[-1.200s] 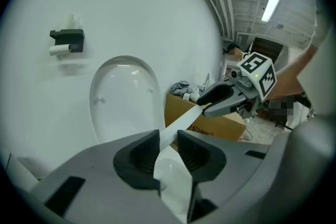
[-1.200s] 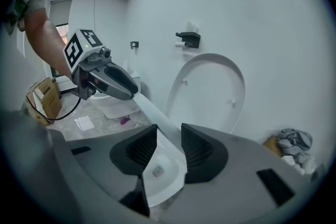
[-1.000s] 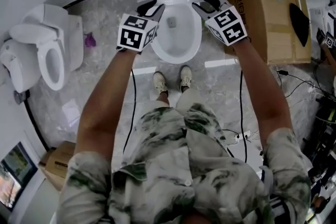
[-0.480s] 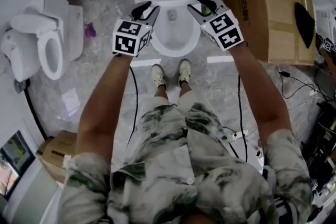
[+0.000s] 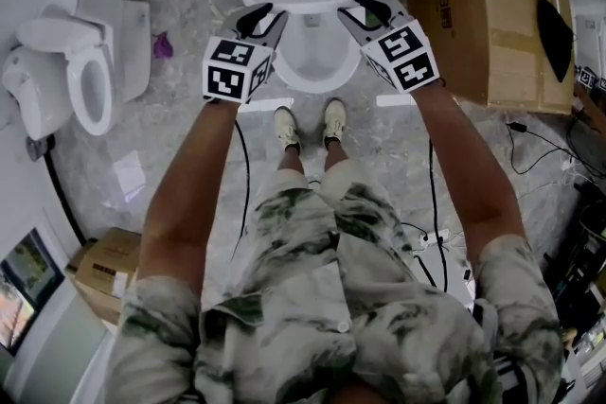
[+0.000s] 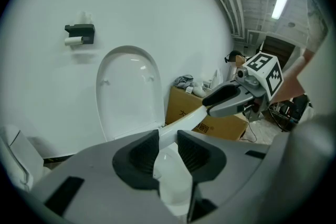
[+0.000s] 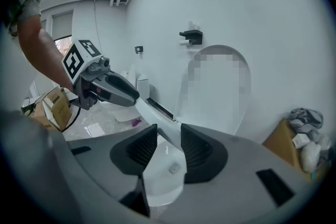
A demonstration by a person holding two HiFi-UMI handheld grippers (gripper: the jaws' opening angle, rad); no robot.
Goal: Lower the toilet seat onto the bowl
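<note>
Gripping the toilet seat (image 6: 185, 122) from both sides, the left tool (image 6: 168, 140) and the right tool (image 7: 168, 136) each have their ribbed dark pads closed on the white rim, which runs through the gap between the jaws. The left tool takes the seat's left side and the right tool its right side, both towards the front arc, so each tool shows in the other's view at the far end of that arc. The seat hangs partway down, tilted between the upright lid (image 6: 128, 94) behind it and the bowl (image 5: 308, 61) beneath, and does not rest on the bowl. Head view: both forearms reach forward over the bowl, a marker cube (image 5: 237, 68) riding on each tool. The person's pale shoes (image 5: 286, 130) stand on the marbled floor (image 5: 180, 123) just in front of the bowl. A cardboard box (image 5: 478, 24) stands beside the toilet on the right, and a second white toilet (image 5: 80, 80) sits well apart on the left. On the wall above the lid, a black holder (image 6: 80, 33) carries a white roll
</note>
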